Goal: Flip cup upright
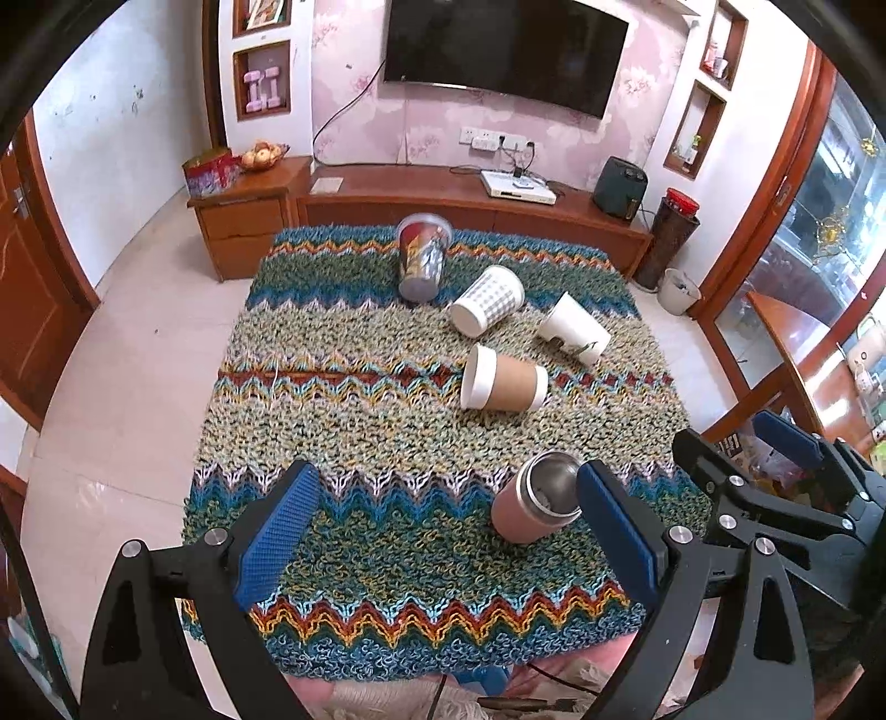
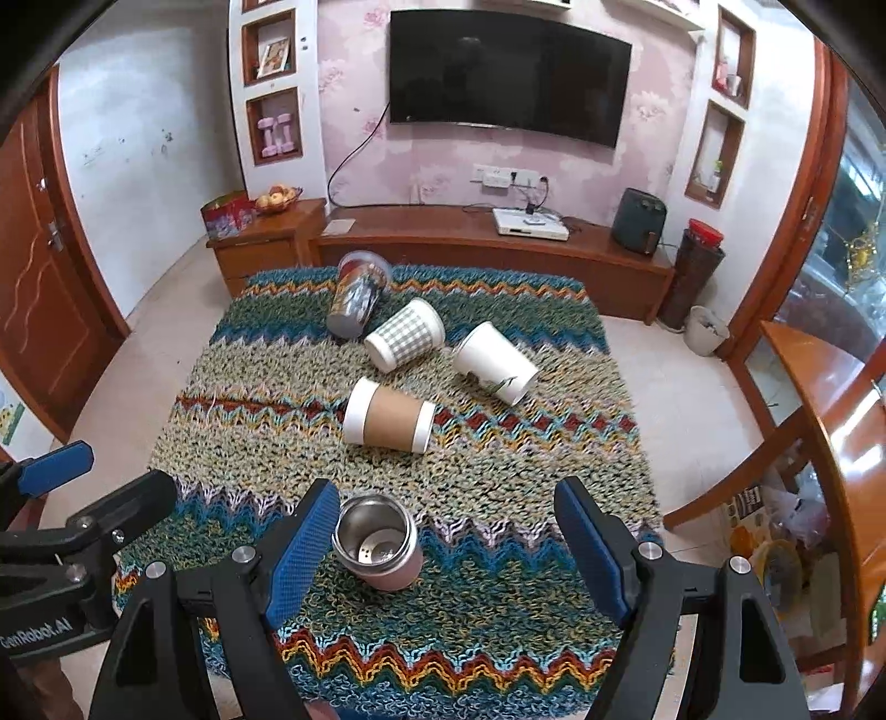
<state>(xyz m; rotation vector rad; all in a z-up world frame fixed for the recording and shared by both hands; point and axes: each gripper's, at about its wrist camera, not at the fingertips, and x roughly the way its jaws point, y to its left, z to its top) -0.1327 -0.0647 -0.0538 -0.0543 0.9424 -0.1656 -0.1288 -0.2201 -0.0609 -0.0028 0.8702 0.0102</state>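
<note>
A pink steel-lined cup [image 1: 534, 498] [image 2: 379, 545] stands upright near the front of the knitted table cover. Farther back several cups lie on their sides: a brown-sleeved paper cup [image 1: 504, 379] [image 2: 387, 415], a checked cup [image 1: 487, 302] [image 2: 405, 334], a white cup with a leaf print [image 1: 573, 328] [image 2: 495, 363] and a clear printed cup [image 1: 422, 257] [image 2: 357, 302]. My left gripper [image 1: 448, 515] is open and empty, the pink cup beside its right finger. My right gripper [image 2: 448, 531] is open and empty, the pink cup just inside its left finger.
The table cover [image 1: 354, 421] ends close below both grippers. Behind the table stand a wooden TV bench [image 1: 443, 194] and a wall TV [image 1: 504, 50]. A wooden chair or table [image 2: 819, 387] stands to the right. The right gripper shows in the left wrist view [image 1: 786, 476].
</note>
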